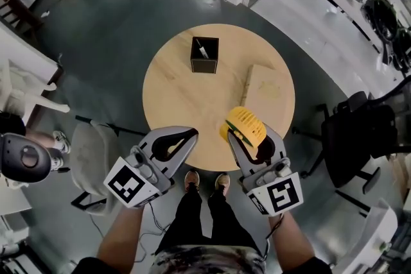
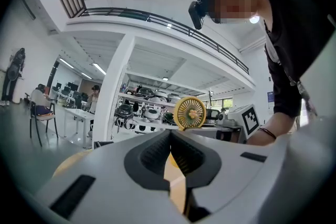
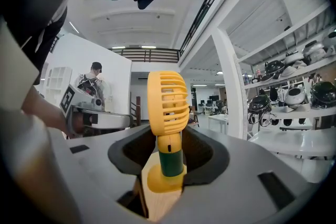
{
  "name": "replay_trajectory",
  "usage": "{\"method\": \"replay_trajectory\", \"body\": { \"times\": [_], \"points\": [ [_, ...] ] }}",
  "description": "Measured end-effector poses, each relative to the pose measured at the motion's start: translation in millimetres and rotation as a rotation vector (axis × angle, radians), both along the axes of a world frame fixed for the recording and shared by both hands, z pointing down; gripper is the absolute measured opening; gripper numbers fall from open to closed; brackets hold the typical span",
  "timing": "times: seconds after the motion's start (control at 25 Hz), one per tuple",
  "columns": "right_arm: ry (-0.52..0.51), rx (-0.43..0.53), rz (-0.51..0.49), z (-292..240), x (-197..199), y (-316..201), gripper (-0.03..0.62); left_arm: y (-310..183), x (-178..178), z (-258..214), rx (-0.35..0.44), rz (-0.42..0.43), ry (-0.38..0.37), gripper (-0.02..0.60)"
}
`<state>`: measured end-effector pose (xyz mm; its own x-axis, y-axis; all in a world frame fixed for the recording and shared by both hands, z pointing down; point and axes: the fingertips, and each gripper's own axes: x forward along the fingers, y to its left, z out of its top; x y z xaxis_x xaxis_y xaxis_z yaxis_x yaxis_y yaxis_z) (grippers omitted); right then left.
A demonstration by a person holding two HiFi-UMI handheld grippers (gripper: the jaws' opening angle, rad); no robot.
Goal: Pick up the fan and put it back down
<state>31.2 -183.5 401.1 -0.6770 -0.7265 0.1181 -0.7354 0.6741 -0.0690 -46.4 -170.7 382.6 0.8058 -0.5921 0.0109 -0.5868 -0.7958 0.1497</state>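
Holding the small yellow plastic fan (image 3: 167, 107), with its ribbed cage and green-banded stem, your right gripper (image 1: 254, 142) has its jaws clamped on the stem just above the round base. The fan stands upright over the near right edge of the round pale wooden table (image 1: 180, 90). Your left gripper (image 2: 170, 138) hangs beside it over the table's near edge, jaws pressed together with nothing between them. By the look of it, the pick-up is done and the set-down remains. The base looks close to the wood, but whether it touches is hard to tell from these angles. You have yet to rest the base flat and release the stem. A black square box (image 1: 204, 54) sits well apart, farther back.
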Motion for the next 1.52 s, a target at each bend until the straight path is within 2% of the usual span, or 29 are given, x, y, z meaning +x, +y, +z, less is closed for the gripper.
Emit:
{"method": "replay_trajectory", "body": {
  "times": [0.8, 1.2, 1.52],
  "points": [
    [0.006, -0.027, -0.001, 116, -12, -10, 0.158, -17, -12, 109, -0.029, -0.059, -0.009, 0.018],
    [0.034, -0.052, 0.023, 168, -13, -14, 0.158, -13, -13, 143, -0.035, -0.057, -0.007, 0.018],
    [0.062, -0.08, 0.033, 193, -16, -15, 0.158, -11, -16, 153, -0.039, -0.05, 0.001, 0.018]
  ]
}}
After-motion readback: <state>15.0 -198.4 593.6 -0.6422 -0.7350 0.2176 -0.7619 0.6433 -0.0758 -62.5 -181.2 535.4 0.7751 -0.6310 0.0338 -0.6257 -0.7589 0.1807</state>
